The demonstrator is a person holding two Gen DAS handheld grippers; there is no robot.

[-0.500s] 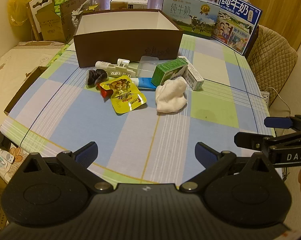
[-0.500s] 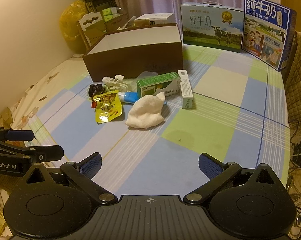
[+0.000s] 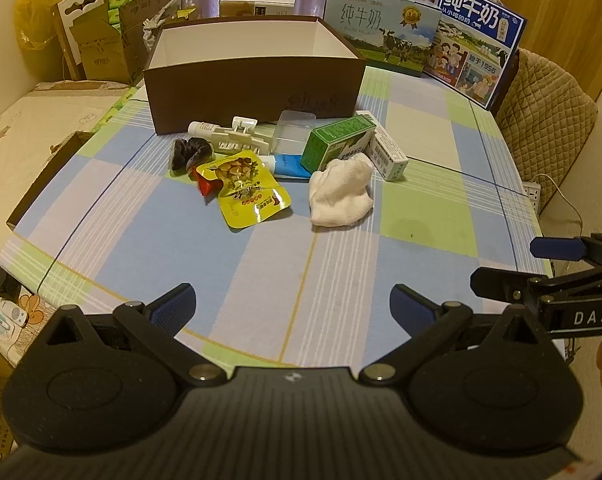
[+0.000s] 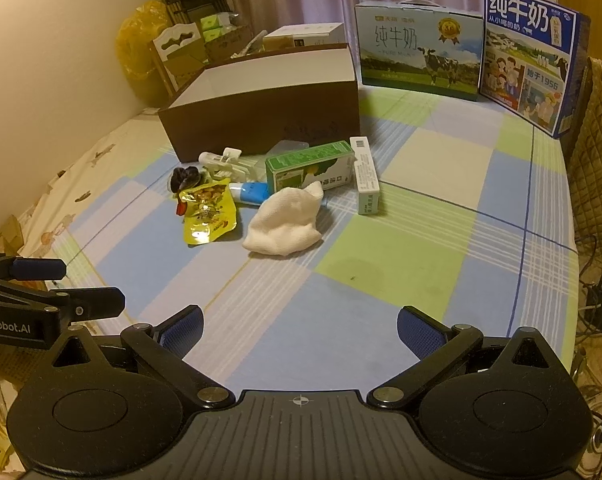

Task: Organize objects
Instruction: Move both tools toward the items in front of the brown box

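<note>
Table (image 3: 141, 240) under a checked cloth, carrying all task items. Brown box (image 3: 253, 92) open-topped at the far side, white inside, nothing visible within from these angles. Two milk cartons (image 3: 381, 28) upright behind it, apart from the clutter.

Clutter bunched just in front of the box wall, none of it yet inside. Green carton (image 3: 337, 142) tilted against a narrow white carton (image 3: 387, 152). White cloth (image 3: 341, 192) crumpled at the near edge of the pile, touching the green carton. Yellow snack pouch (image 3: 249, 188) flat beside it, overlapping a small red packet. Blue-and-white tube (image 3: 287, 166), white clip-like plastic piece (image 3: 237, 140), clear plastic case (image 3: 295, 132), dark scrunchie-like item (image 3: 191, 152) further in.

Left gripper (image 3: 293, 306) spread wide, holding nothing, hovering low over the near table edge. Right gripper (image 4: 299, 330) likewise wide and unloaded, level with it, well short of the pile.

Step judged: start of the first pick, no item approached. Next move likely calls for a forward reach to an outlying item, cloth or pouch, closing on it cleanly, then a lift clear of the box wall.
</note>
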